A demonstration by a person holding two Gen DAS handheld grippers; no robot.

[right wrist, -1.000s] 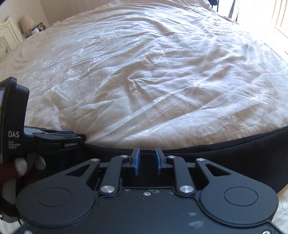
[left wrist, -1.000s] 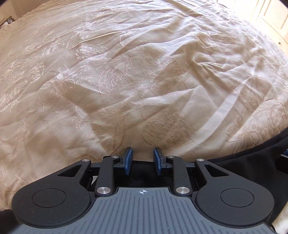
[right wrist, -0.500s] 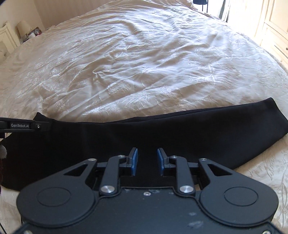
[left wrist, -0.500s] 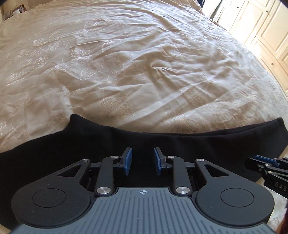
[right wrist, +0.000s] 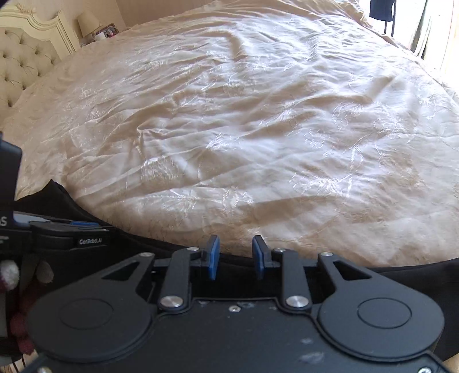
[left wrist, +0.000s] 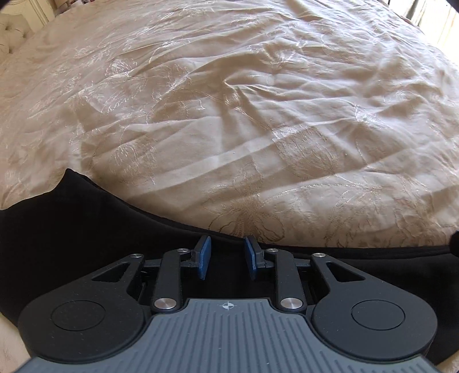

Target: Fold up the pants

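Observation:
Black pants (left wrist: 71, 229) lie flat along the near edge of a cream bedspread. In the left wrist view they run under my left gripper (left wrist: 226, 252), which is open with nothing between its blue pads, its tips at the pants' far edge. In the right wrist view the pants (right wrist: 416, 278) stretch across the bottom. My right gripper (right wrist: 235, 254) is open and empty, its tips also at the pants' far edge. The left gripper (right wrist: 57, 232) shows at the left edge of the right wrist view, over the pants.
The wrinkled cream embroidered bedspread (right wrist: 243, 129) fills both views. A tufted headboard (right wrist: 20, 63) and a lamp (right wrist: 87, 21) stand at far left. A bright window (right wrist: 439, 31) is at far right.
Both grippers have moved forward and lower over the pants, so less black cloth shows ahead of the tips. Both stay open.

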